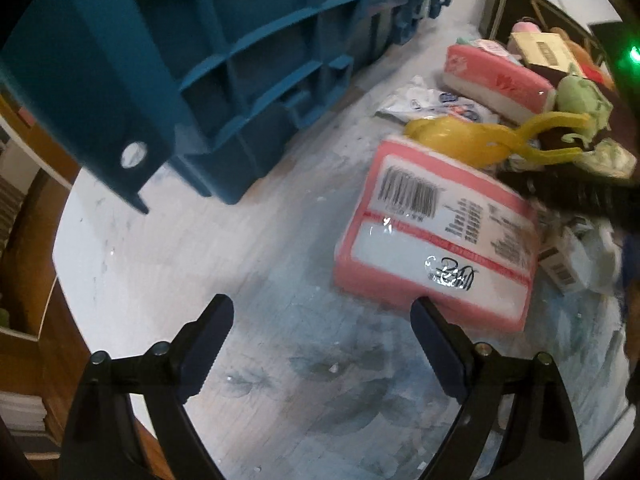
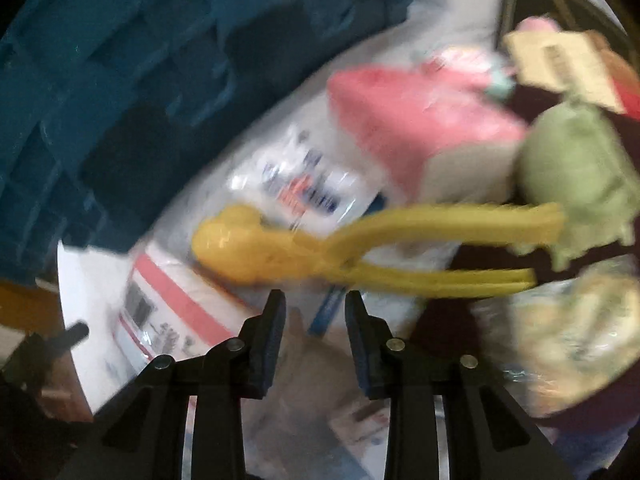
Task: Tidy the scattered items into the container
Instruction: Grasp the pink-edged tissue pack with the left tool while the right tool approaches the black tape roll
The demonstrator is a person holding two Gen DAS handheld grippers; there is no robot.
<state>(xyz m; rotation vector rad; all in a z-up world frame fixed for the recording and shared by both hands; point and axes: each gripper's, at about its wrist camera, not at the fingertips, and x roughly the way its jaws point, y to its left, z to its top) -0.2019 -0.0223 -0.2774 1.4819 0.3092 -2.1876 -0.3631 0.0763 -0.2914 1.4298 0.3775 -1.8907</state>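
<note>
A teal plastic crate (image 1: 224, 60) stands at the upper left of the white table; it also shows in the blurred right wrist view (image 2: 120, 100). A pink-and-white wrapped pack (image 1: 436, 236) lies just ahead and right of my left gripper (image 1: 322, 310), which is open and empty above the table. A yellow plastic tong-like tool (image 1: 480, 136) lies behind that pack. In the right wrist view the yellow tool (image 2: 320, 240) lies just ahead of my right gripper (image 2: 315, 300), whose jaws stand partly open with nothing between them.
A second pink pack (image 1: 496, 76), a crinkled white wrapper (image 1: 432, 104), a green plush (image 1: 580, 96), a cardboard box (image 1: 544, 50) and other packets are heaped at the right. A wooden shelf (image 1: 24, 240) stands left of the table edge.
</note>
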